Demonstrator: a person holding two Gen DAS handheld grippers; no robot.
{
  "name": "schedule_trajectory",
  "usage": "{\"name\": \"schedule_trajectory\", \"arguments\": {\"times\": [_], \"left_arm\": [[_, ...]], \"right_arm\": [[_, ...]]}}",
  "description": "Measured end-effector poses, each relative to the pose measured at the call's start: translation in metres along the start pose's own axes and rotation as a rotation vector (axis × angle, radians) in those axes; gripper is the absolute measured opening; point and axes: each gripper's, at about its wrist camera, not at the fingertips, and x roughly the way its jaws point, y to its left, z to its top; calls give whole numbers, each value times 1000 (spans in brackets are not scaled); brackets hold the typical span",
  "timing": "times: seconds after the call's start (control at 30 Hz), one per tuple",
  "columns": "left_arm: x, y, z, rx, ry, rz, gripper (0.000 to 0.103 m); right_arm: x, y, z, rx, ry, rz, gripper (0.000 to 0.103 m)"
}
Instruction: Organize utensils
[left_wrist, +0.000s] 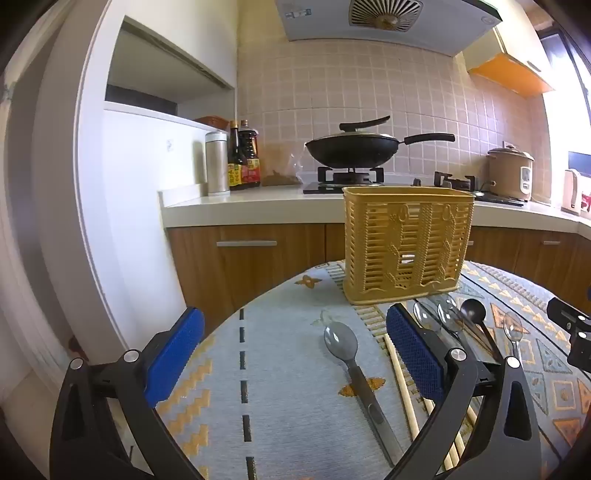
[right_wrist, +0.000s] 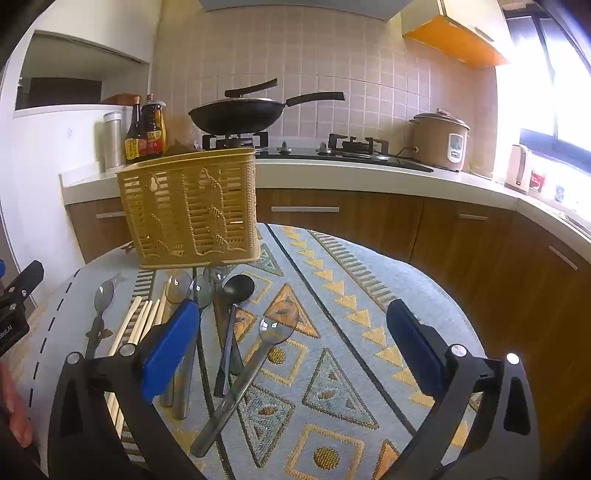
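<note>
Home kitchen. Gas stove on white counter, black wok on its left burner, rice cooker right of stove, sauce bottles left, tiled wall behind, wooden cabinets below.

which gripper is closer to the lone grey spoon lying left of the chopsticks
Left. The left gripper is open with the grey spoon lying between its jaws. The right gripper is open over the other spoons, beyond the chopsticks.
</note>
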Motion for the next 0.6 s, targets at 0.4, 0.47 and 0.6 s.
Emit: {"name": "schedule_trajectory", "arguments": {"times": [0.4, 0.47, 0.6], "left_arm": [[2, -3, -3, 1, 5, 5, 96], [3, -5, -3, 5, 5, 6, 96], [3, -1, -2, 0, 11, 2, 96]], "right_arm": [[8, 2, -1, 5, 7, 6, 97], [10, 3, -1, 8, 7, 7, 97], [2, 2, -1, 3, 6, 7, 97]]}}
